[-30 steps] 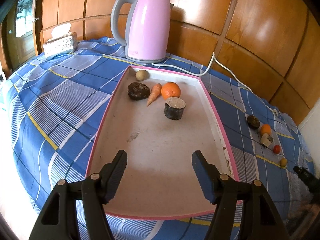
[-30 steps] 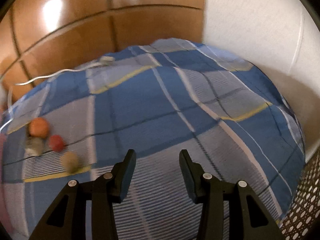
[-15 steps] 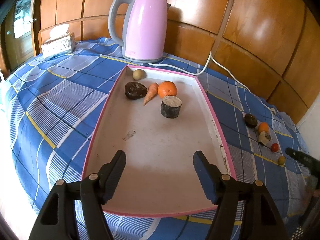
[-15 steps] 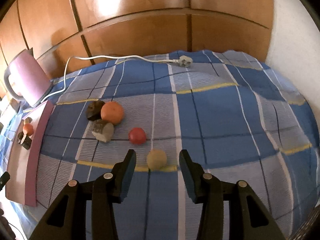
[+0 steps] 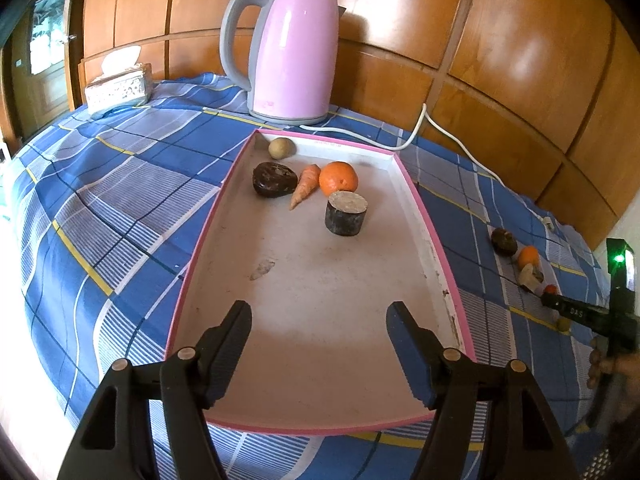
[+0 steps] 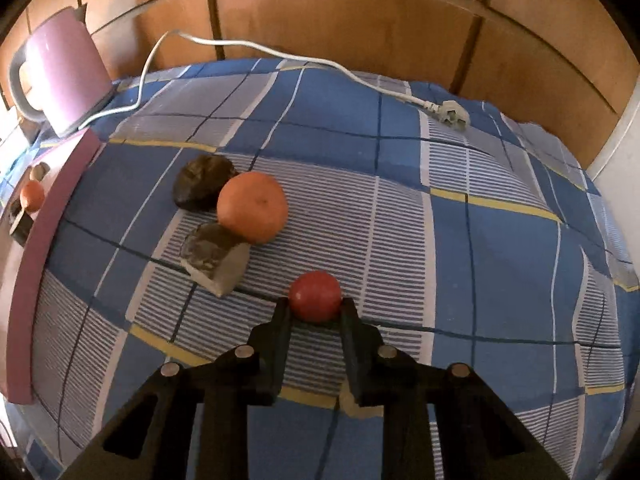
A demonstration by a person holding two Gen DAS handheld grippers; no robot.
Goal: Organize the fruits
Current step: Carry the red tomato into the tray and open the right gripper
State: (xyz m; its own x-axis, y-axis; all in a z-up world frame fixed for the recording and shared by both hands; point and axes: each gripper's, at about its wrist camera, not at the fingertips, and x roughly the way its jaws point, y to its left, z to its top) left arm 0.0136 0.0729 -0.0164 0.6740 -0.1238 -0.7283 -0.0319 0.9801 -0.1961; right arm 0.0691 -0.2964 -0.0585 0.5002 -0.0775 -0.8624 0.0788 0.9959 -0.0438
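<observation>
My right gripper (image 6: 314, 307) has its fingers against both sides of a small red fruit (image 6: 315, 295) on the blue checked cloth. Behind it lie an orange (image 6: 253, 206), a dark brown lump (image 6: 204, 187) and a grey wedge (image 6: 214, 258). A yellowish fruit (image 6: 354, 406) peeks out under the right finger. My left gripper (image 5: 319, 320) is open and empty over the near end of a pink-rimmed tray (image 5: 434, 236). The tray holds an orange (image 5: 338, 178), a carrot (image 5: 305, 185), a dark lump (image 5: 275, 179), a round potato-like piece (image 5: 281, 147) and a dark cylinder (image 5: 346, 213).
A pink kettle (image 5: 288, 52) stands behind the tray, its white cord (image 6: 280, 54) and plug (image 6: 452, 114) trailing over the cloth. A tissue box (image 5: 119, 88) sits at the back left. Wood panelling backs the table. The right gripper shows at the left view's right edge (image 5: 580, 314).
My right gripper has swung left and advanced past the yellowish fruit to the red fruit, and its fingers have narrowed around it. The left gripper has barely moved.
</observation>
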